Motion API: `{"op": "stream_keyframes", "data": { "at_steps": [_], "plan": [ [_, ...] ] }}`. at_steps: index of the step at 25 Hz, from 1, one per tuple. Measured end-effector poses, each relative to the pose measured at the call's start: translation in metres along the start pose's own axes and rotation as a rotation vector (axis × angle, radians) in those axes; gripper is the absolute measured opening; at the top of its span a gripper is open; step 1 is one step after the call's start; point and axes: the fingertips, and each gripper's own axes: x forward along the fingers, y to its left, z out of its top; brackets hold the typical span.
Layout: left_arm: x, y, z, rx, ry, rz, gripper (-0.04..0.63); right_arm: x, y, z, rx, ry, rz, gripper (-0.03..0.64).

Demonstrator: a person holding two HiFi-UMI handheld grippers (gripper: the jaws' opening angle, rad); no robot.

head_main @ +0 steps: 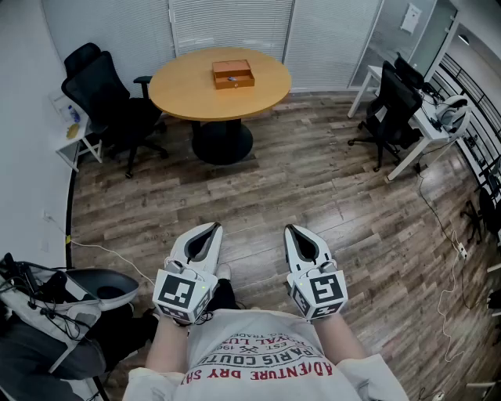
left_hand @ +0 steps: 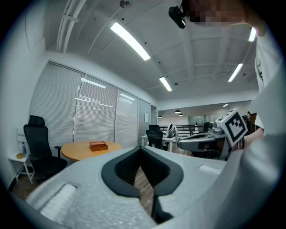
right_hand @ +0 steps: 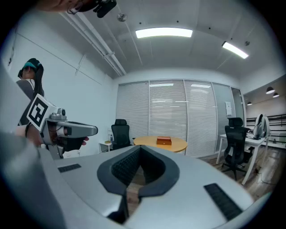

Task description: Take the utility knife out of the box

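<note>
Both tongs are held low in front of the person, side by side and apart, pointing roughly level toward the far end of the rm. Left tongs (head_main: 210, 232): jaws closed, tips meeting, nothing betw. them; its own view shows only floor through the gap behind the tips. Right tongs (head_main: 293, 232): same, jaws fully together, empty. Each carries its marker cube at the near end, left cube (head_main: 179, 294) and right cube (head_main: 322, 291), just above the person's white printed shirt (head_main: 258, 356). The box (head_main: 232, 74), small, brown, wooden, sits on the round bench (head_main: 184, 90) at the far side of the rm, roughly centre of the top, well apart from both tongs. The utility knife can't be made out at this range; the box is too small in every view to tell what's in it. Black office chair (head_main: 109, 98) stands just left of the bench, w/ a small white side table (head_main: 74, 139) near the left wall. To the right, another black chair (head_main: 395, 102) is pulled up at a white desk (head_main: 427, 129). White blinds (head_main: 231, 23) run along the far wall behind the bench. Wood-plank floor (head_main: 313, 196) lies betw. the person and the bench. Near left, a grey seat (head_main: 106, 286) w/ dark cables and bags beside it.
</note>
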Motion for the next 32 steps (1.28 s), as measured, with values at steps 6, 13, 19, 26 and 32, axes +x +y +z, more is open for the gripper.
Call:
{"op": "stream_keyframes", "data": {
  "at_steps": [6,13,19,26,32],
  "plan": [
    [-0.003,0.009,-0.005,-0.007,0.019,0.016,-0.005,0.004,0.005,0.000,0.005,0.000,0.001,0.006],
    [0.001,0.015,-0.013,-0.023,0.041,0.027,-0.005,0.016,0.005,-0.007,0.026,0.016,0.026,0.008],
    [0.018,0.025,-0.019,-0.029,0.065,0.030,-0.005,0.031,0.001,-0.020,0.043,0.056,0.051,0.008],
    [0.059,0.062,-0.022,-0.032,0.068,-0.001,-0.005,0.084,-0.010,-0.022,0.024,0.088,0.052,0.008],
    [0.105,0.134,-0.012,-0.022,0.049,-0.015,-0.005,0.161,-0.023,-0.007,0.021,0.093,0.018,0.008]
  ]
}}
